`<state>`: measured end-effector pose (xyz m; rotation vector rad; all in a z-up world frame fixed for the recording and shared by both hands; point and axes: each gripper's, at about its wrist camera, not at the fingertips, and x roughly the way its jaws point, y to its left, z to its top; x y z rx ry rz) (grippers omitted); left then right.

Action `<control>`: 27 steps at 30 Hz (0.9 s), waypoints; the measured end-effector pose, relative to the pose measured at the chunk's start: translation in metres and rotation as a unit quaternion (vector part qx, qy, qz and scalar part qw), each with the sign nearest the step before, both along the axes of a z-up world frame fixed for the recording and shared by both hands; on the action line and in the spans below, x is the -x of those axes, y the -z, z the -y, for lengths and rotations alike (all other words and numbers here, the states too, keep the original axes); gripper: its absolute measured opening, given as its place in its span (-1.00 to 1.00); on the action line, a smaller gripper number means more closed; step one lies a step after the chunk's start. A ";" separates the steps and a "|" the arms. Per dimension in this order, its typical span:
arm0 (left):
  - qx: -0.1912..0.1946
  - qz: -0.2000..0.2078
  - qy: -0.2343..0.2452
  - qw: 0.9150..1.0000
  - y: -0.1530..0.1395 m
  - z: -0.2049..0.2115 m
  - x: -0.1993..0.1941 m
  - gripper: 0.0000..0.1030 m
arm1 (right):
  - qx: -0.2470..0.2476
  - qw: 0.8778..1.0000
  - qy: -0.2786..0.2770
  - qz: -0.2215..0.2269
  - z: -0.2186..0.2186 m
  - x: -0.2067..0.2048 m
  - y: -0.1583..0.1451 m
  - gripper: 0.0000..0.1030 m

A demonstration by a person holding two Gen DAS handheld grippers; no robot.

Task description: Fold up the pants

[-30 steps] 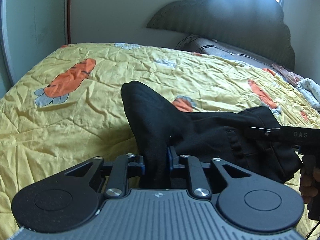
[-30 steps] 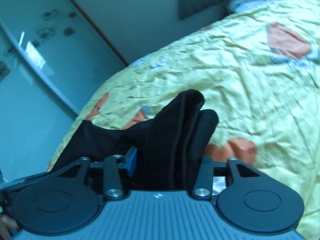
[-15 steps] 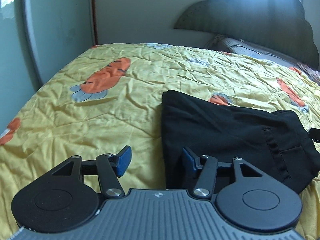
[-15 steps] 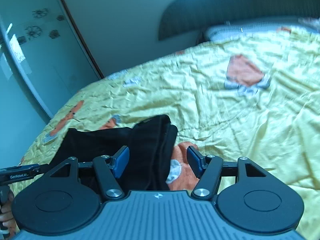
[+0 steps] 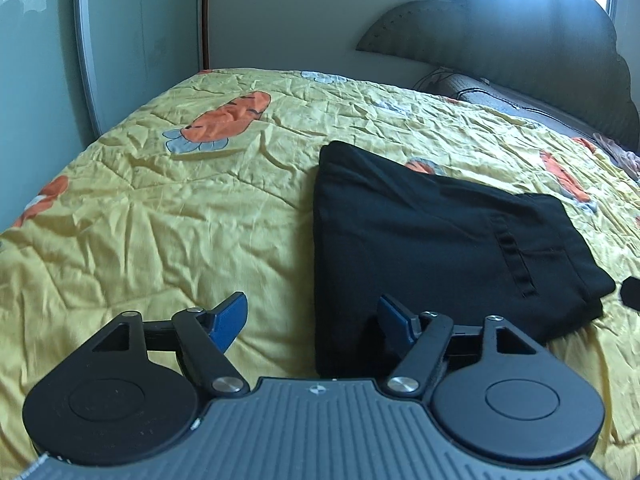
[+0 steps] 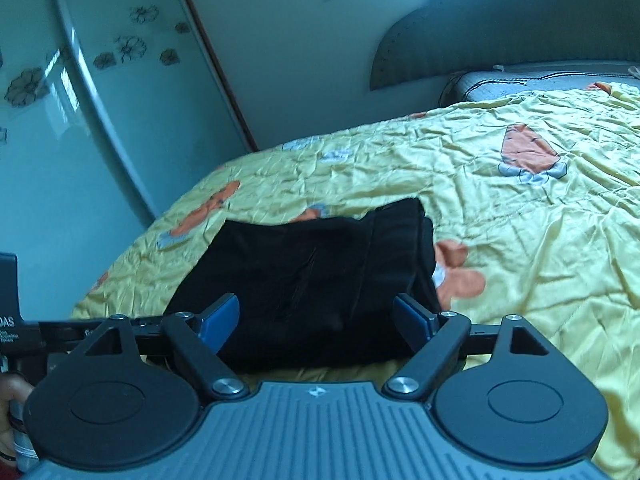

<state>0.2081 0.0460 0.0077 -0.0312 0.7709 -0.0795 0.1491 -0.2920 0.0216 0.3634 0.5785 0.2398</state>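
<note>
The black pants [image 5: 432,240] lie folded in a flat stack on the yellow bedspread [image 5: 160,220], with a belt loop and pocket seam on top. My left gripper [image 5: 312,320] is open and empty, just above the stack's near left corner. In the right wrist view the pants [image 6: 320,272] lie straight ahead, and my right gripper [image 6: 316,320] is open and empty at their near edge. The left gripper's body [image 6: 24,332] and the hand holding it show at the left of that view.
The bedspread [image 6: 520,220] has orange carrot prints and many wrinkles. A dark padded headboard [image 5: 520,40] and a grey pillow [image 5: 500,100] are at the far end. A glossy wardrobe door [image 6: 80,120] stands along the bed's left side. Some loose cloth [image 5: 616,152] lies at the far right.
Both grippers have let go of the pants and opened wide. The pants have dropped flat onto the bed in a folded stack. Both grippers have drawn back slightly.
</note>
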 end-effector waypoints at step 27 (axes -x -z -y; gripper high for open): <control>-0.013 -0.012 0.018 1.000 0.026 0.028 0.054 0.59 | 0.079 0.997 0.002 -0.004 -0.061 0.050 0.018 1.00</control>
